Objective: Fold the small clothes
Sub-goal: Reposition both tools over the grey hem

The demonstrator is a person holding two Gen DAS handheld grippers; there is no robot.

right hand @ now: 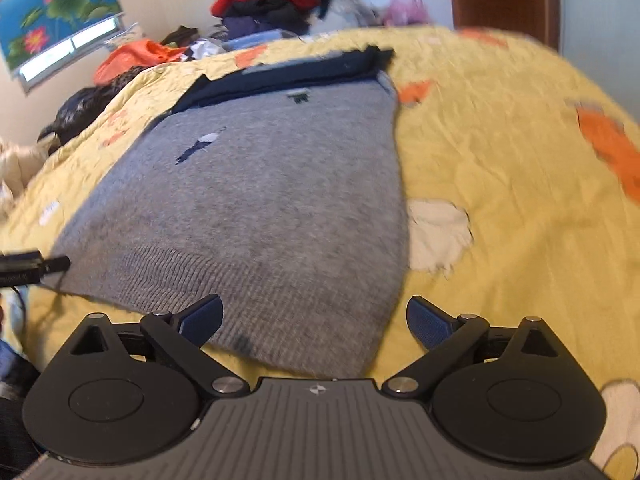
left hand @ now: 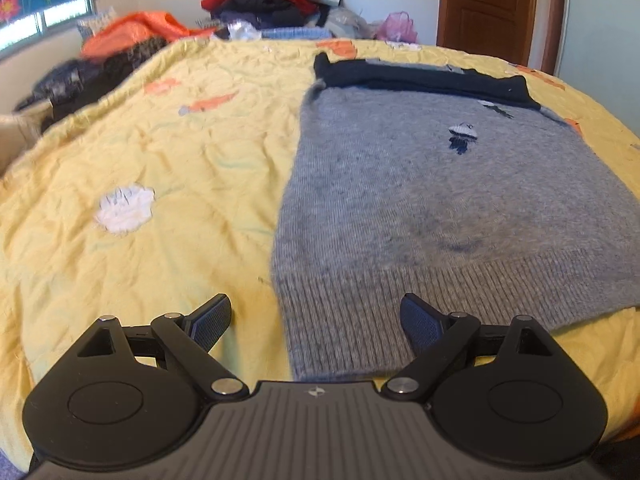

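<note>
A small grey knit sweater (left hand: 448, 208) lies flat on the yellow bed cover (left hand: 160, 160), ribbed hem toward me, with navy sleeves (left hand: 420, 76) folded across its far end. My left gripper (left hand: 316, 320) is open and empty, its jaws straddling the hem's near left corner just above the cloth. In the right wrist view the sweater (right hand: 260, 200) fills the middle. My right gripper (right hand: 314, 322) is open and empty over the hem's near right corner. The tip of the left gripper (right hand: 36, 266) shows at the left edge by the hem's other corner.
A heap of red, black and orange clothes (left hand: 264, 0) is piled at the bed's far side. Dark clothes (left hand: 68, 84) lie off the left edge. A brown door (left hand: 488, 4) stands at the back right. The yellow cover (right hand: 520, 200) extends to the right of the sweater.
</note>
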